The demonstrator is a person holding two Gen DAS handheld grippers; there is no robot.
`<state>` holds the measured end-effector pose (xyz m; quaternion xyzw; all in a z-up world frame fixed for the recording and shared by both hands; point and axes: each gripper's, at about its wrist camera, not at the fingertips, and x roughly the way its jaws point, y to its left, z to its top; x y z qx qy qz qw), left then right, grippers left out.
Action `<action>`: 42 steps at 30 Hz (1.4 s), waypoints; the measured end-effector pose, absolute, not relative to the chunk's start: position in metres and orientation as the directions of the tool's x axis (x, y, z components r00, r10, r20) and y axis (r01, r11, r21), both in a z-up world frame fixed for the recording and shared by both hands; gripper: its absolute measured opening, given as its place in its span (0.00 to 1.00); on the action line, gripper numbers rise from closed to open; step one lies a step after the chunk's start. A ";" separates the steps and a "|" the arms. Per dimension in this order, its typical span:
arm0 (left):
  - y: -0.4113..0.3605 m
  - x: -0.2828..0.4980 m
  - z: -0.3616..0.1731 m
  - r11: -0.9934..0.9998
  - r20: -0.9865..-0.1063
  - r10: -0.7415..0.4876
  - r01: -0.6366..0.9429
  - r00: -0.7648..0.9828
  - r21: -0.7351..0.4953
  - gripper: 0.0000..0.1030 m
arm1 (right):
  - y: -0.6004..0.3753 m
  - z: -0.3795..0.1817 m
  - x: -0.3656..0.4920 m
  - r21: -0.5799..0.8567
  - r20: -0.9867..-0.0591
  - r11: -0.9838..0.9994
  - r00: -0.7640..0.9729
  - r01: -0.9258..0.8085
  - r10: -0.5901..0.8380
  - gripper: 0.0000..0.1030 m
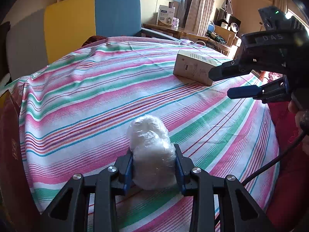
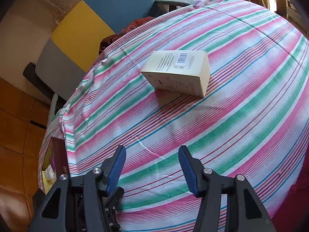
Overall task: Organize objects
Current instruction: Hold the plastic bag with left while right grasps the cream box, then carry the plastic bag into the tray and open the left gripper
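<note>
1. My left gripper [image 1: 154,166] is clamped on a white bundle [image 1: 151,150] wrapped in clear plastic; both blue pads [image 1: 129,176] press its sides.
2. The bundle sits on the striped cloth [image 1: 96,100], its bottom resting on the fabric, near the cloth's near edge in my left view.
3. My right gripper [image 2: 152,166] hangs over the cloth [image 2: 241,106] with its jaws apart and nothing between them; only stripes show in the gap.
4. From my left view the right gripper [image 1: 220,85] comes in from the right edge, its two fingers spread, one above the other, just in front of the box [image 1: 195,67].
5. The box [image 2: 177,71] is cream cardboard with a barcode on top. It lies flat on the cloth, well apart from the bundle and farther from me, ahead of my right fingers.
6. A dark red carton [image 2: 56,158] stands off the cloth's left edge, its top open, with something pale inside; what it is I cannot tell.
7. Beyond the cloth stands a chair [image 1: 92,19] with grey, yellow and blue panels.
8. Orange tiled floor [image 2: 17,119] shows to the left in my right view.
</note>
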<state>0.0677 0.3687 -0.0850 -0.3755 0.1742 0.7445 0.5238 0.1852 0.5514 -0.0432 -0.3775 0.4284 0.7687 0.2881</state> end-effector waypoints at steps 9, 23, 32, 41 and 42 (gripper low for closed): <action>0.369 0.067 -0.085 -0.389 -0.738 0.656 -0.909 -0.160 -0.149 0.36 | 0.593 -0.015 0.132 0.007 -0.876 -0.778 -0.379 -0.629 0.298 0.60; 0.366 0.062 -0.087 -0.384 -0.731 0.670 -0.904 -0.131 -0.190 0.37 | 0.643 -0.062 0.073 -0.202 -0.949 -0.906 -0.154 -0.371 0.274 0.78; 0.364 0.063 -0.086 -0.382 -0.726 0.675 -0.903 -0.128 -0.197 0.37 | 0.595 -0.063 0.087 -0.116 -0.938 -0.861 -0.230 -0.495 0.259 0.48; 0.363 0.061 -0.085 -0.383 -0.721 0.682 -0.899 -0.121 -0.211 0.36 | 0.550 -0.067 0.116 0.054 -0.941 -0.797 -0.299 -0.601 0.161 0.48; 0.363 0.061 -0.084 -0.383 -0.721 0.683 -0.899 -0.122 -0.210 0.36 | 0.548 -0.067 0.119 0.066 -0.937 -0.788 -0.310 -0.612 0.162 0.48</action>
